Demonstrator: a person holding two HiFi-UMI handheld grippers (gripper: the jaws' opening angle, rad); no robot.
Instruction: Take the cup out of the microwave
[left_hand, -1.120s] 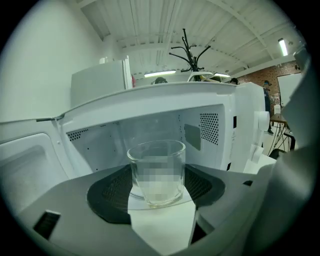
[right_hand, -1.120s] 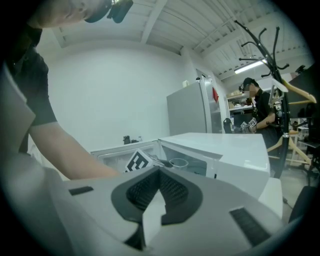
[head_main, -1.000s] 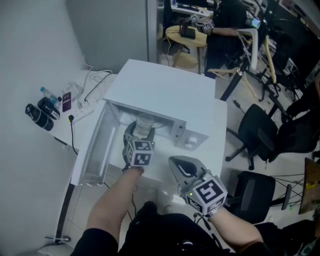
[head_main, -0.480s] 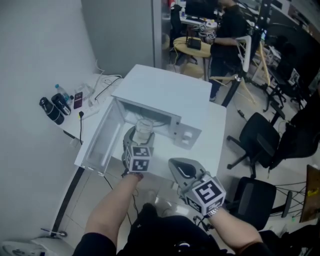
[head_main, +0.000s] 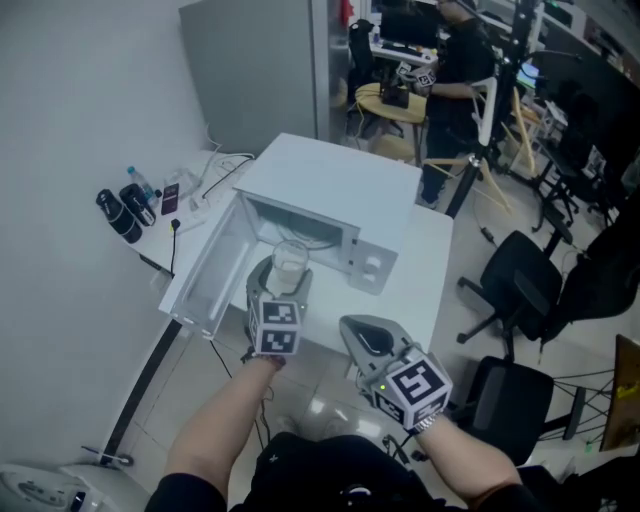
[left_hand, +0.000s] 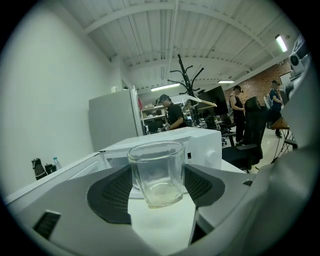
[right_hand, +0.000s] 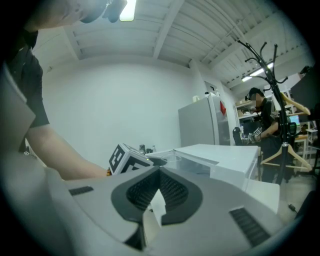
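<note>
A clear glass cup (head_main: 290, 260) stands upright between the dark pads of my left gripper (head_main: 287, 272), which is shut on it just in front of the white microwave's (head_main: 335, 185) open cavity. In the left gripper view the cup (left_hand: 156, 172) fills the gap between the pads (left_hand: 111, 194), with the microwave (left_hand: 172, 142) behind it. My right gripper (head_main: 362, 338) hangs lower right of the cup, over the table's front edge, with its jaws shut and nothing between them. The right gripper view shows the closed right gripper (right_hand: 159, 194) and, beyond it, the left gripper's marker cube (right_hand: 125, 158).
The microwave door (head_main: 205, 275) hangs open to the left. Bottles and a dark case (head_main: 128, 208) and a cabled power strip (head_main: 200, 190) lie left of the microwave. Office chairs (head_main: 520, 270) stand to the right. A person (head_main: 450, 60) sits at a far desk.
My left gripper has drawn the cup back out of the microwave cavity and lifted it a little. The right gripper has shifted slightly and stayed shut.
</note>
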